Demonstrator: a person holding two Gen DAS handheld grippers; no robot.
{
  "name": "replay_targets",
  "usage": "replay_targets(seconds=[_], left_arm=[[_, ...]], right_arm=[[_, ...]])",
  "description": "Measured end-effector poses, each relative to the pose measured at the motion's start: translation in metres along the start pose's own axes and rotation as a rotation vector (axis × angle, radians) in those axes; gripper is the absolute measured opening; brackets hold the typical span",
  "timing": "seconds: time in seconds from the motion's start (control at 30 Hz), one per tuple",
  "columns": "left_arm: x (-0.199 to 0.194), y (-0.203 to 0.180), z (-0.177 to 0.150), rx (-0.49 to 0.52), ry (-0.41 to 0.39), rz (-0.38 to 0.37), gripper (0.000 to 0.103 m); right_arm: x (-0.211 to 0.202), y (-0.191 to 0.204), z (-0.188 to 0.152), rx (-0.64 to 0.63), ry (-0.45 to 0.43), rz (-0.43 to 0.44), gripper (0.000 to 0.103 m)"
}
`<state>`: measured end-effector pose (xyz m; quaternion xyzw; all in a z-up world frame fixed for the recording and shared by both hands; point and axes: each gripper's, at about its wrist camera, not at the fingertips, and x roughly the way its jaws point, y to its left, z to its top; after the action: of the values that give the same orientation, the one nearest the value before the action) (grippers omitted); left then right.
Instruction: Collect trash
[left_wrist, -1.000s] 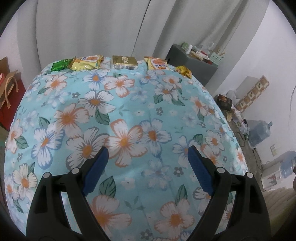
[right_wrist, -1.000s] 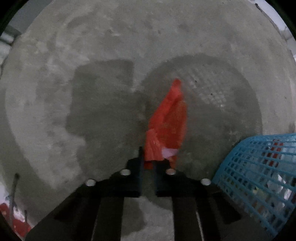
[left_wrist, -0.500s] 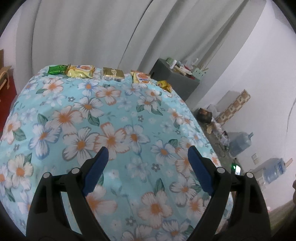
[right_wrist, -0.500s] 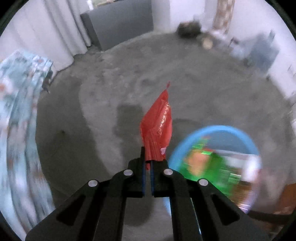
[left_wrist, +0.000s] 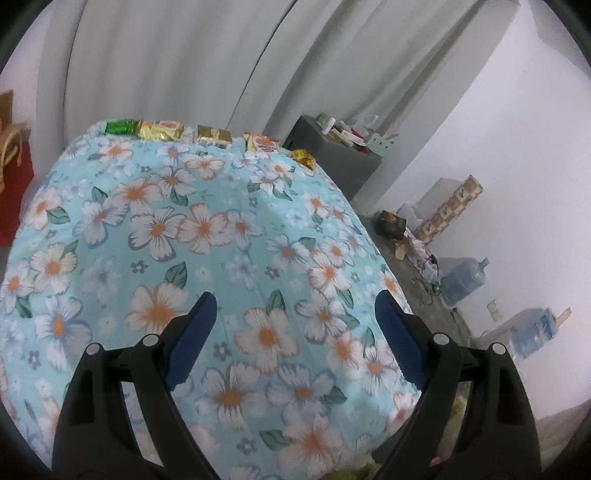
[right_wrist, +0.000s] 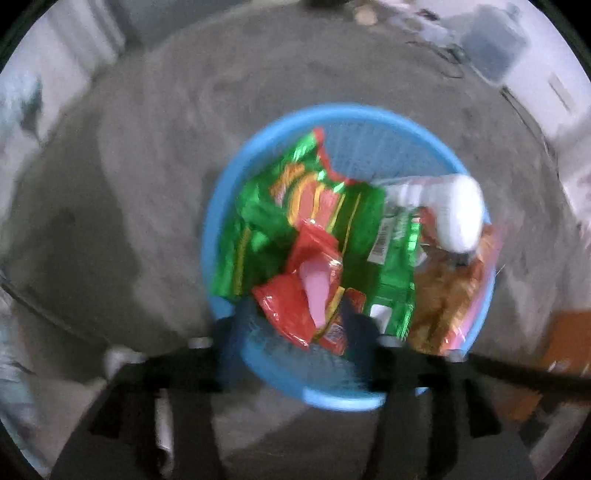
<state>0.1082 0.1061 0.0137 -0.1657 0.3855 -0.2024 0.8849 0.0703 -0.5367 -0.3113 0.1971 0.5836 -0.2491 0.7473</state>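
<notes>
Red wrapper (right_wrist: 295, 291) | in blue basket (right_wrist: 221, 206) | below opening right hand-held gripper (right_wrist: 295, 325)

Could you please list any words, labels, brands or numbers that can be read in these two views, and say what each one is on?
No text can be read.
Yellow snack packets on the floral cloth: orange logos, lettering too small.
Green wrapper in the blue basket: barcode label, blurred.
Red wrapper: small printed patch, blurred.

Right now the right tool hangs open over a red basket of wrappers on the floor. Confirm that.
Wrong in one respect: the basket is blue, not red. The right wrist view shows the right tool open above it, with green and red wrappers inside, on the floor.
</notes>
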Motion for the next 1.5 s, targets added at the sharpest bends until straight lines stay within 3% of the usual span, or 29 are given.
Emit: replay_targets(seconds=[0.17, 0.27, 0.33, 0.43, 0.5, 0.67, 0.77, 0.83, 1.03, 1.13, 1.23, 1.5], left_arm=[[-0.014, -0.025, -0.014, 0.083, -0.049, 0.001, 0.083], [-0.025, -0.043, -0.022, 0.112, -0.089, 0.007, 0.092], [-0.035, -0.056, -0.029, 0.131, -0.138, 0.032, 0.094], [-0.046, -0.076, -0.038, 0.152, -0.196, 0.14, 0.094], [-0.053, -0.088, -0.044, 0.156, -0.237, 0.247, 0.094], [-0.062, -0.107, -0.064, 0.236, -0.288, 0.365, 0.094], [-0.061, -0.109, -0.076, 0.222, -0.235, 0.377, 0.094], [-0.056, -0.104, -0.084, 0.197, -0.178, 0.391, 0.094], [-0.035, -0.085, -0.111, 0.115, -0.005, 0.431, 0.094], [-0.035, -0.085, -0.117, 0.121, 0.007, 0.446, 0.094], [-0.037, -0.087, -0.118, 0.121, -0.006, 0.455, 0.094], [-0.024, -0.089, -0.12, 0.13, 0.061, 0.502, 0.094]], right_arm=[[-0.093, -0.013, -0.02, 0.027, -0.149, 0.025, 0.066], [-0.163, -0.006, -0.042, -0.011, -0.276, 0.075, 0.067], [-0.221, 0.014, -0.061, -0.047, -0.386, 0.135, 0.081], [-0.283, 0.043, -0.095, -0.106, -0.535, 0.21, 0.096], [-0.322, 0.066, -0.126, -0.147, -0.64, 0.247, 0.097], [-0.369, 0.123, -0.191, -0.193, -0.803, 0.271, 0.097], [-0.375, 0.156, -0.226, -0.236, -0.871, 0.254, 0.097], [-0.375, 0.177, -0.241, -0.288, -0.857, 0.243, 0.097], [-0.347, 0.217, -0.256, -0.429, -0.656, 0.163, 0.097], [-0.333, 0.221, -0.259, -0.45, -0.559, 0.147, 0.097], [-0.323, 0.216, -0.257, -0.419, -0.544, 0.118, 0.097], [-0.314, 0.205, -0.252, -0.373, -0.5, 0.077, 0.097]])
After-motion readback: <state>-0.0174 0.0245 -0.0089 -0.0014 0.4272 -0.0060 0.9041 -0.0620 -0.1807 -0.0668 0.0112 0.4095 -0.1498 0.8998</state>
